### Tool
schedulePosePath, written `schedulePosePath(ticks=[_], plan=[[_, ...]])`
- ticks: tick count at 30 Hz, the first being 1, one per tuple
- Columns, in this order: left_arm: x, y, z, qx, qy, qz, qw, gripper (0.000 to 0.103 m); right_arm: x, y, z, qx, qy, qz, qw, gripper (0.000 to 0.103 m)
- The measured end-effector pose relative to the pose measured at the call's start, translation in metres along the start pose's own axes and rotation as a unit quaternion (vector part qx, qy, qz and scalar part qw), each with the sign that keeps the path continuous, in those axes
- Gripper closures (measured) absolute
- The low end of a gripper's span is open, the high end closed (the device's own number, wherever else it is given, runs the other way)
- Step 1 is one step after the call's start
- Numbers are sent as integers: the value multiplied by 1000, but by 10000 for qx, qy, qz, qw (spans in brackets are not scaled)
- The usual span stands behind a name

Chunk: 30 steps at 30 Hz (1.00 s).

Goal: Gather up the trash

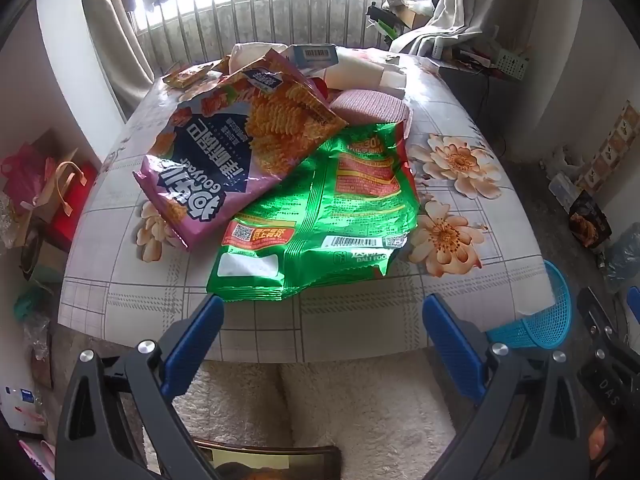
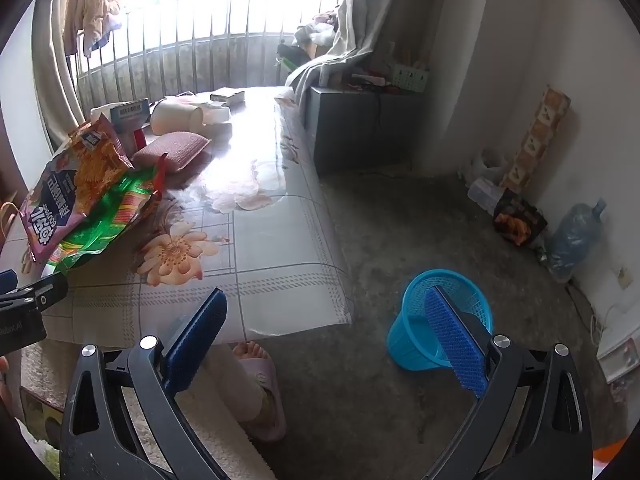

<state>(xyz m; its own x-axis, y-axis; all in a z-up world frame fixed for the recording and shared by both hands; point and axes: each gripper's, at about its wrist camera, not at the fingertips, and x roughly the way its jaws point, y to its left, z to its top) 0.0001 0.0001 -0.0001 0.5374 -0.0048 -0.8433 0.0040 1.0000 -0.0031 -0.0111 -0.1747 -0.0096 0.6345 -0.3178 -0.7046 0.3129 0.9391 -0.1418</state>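
Note:
A green foil snack bag (image 1: 320, 216) lies flat near the table's front edge, and a pink snack bag (image 1: 236, 148) rests partly on top of it. My left gripper (image 1: 322, 304) is open just in front of the green bag, nothing between its blue pads. In the right wrist view both bags (image 2: 88, 200) sit at the far left on the table. My right gripper (image 2: 332, 300) is open and empty, over the table's right corner and the floor. A blue mesh waste basket (image 2: 420, 344) stands on the floor behind its right finger, also seen as the basket (image 1: 548, 320).
A table with a floral cloth (image 1: 460, 280) also carries a pink sponge (image 1: 368, 106), a white cup (image 2: 180, 118), boxes and wrappers at the back. A person's foot in a slipper (image 2: 260, 376) is under the table. A water jug (image 2: 576, 236) and clutter line the right wall.

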Motion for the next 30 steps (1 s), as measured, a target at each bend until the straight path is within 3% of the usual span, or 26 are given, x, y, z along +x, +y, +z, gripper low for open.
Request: schedulePosePath(ticks=[30], plan=[[1,1,0,2,8,39,10000,6,-2,4,1,7,-8,40,10000,8]])
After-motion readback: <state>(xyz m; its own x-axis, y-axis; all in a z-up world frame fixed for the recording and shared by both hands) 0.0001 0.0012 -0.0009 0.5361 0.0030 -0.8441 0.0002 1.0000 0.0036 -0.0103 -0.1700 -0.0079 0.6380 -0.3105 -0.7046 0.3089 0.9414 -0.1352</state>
